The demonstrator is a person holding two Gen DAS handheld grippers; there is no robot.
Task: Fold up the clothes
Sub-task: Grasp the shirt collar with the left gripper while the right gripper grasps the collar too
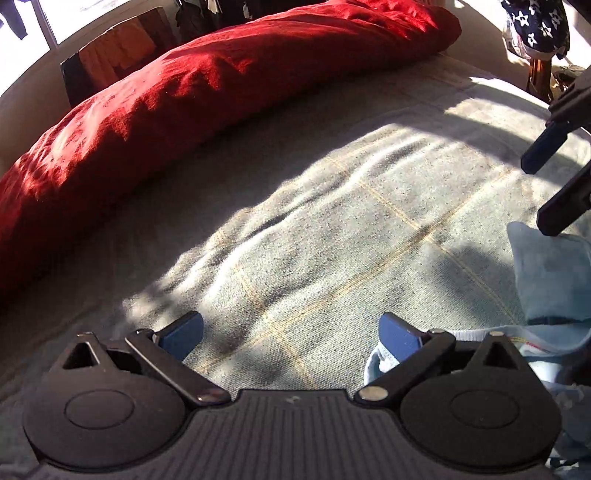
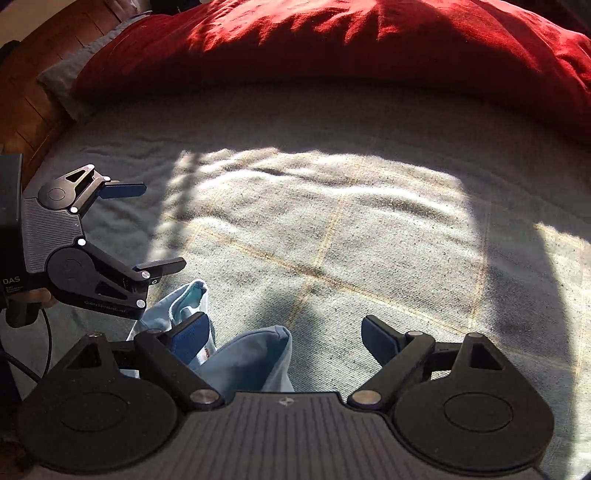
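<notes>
Pale-blue garment point(image 2: 251, 362) lies bunched on the bed point(image 2: 332, 240) just beneath your right tongs point(image 2: 284, 332), nearer than your left tongs point(image 1: 291, 332); both gape wide, holding nothing.

Light-blue garment point(image 2: 255, 362) — crumpled, lying on the grey blanket point(image 2: 332, 240).

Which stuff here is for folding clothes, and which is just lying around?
For the job: light blue garment, left tongs, right tongs, both open.
Just lying around: red duvet, grey blanket, star-patterned cloth.
</notes>
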